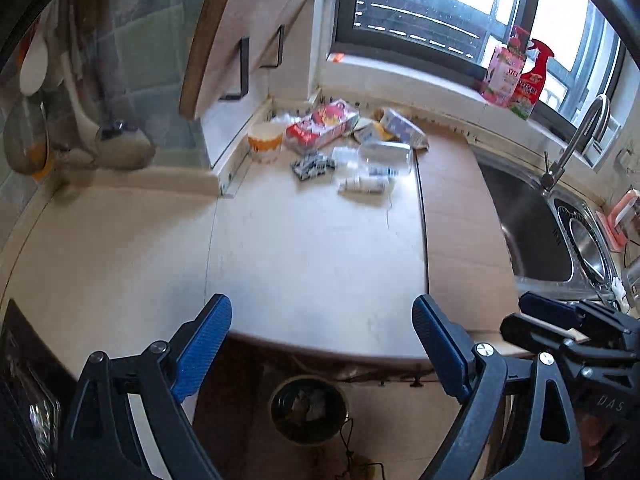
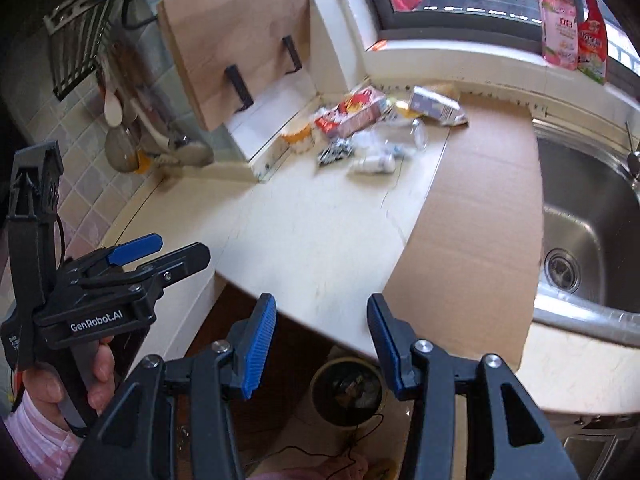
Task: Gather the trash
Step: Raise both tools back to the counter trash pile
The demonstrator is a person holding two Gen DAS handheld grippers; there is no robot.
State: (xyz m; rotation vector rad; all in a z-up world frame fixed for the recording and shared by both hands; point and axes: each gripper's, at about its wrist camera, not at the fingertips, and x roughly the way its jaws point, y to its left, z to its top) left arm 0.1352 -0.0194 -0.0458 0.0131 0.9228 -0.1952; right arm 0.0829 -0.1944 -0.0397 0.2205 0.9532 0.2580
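"GenRobot.AI" stands in white letters on the black body of the left hand-held gripper [image 2: 186, 258], while "DAS" shows faintly on the right hand-held gripper [image 1: 536, 312]; the bottle labels on the windowsill [image 1: 420, 76] stay unreadable.

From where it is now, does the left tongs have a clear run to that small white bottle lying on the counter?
Probably yes. The left tongs are open and empty, with only bare counter between them and the bottle, which lies at the pile's near edge.
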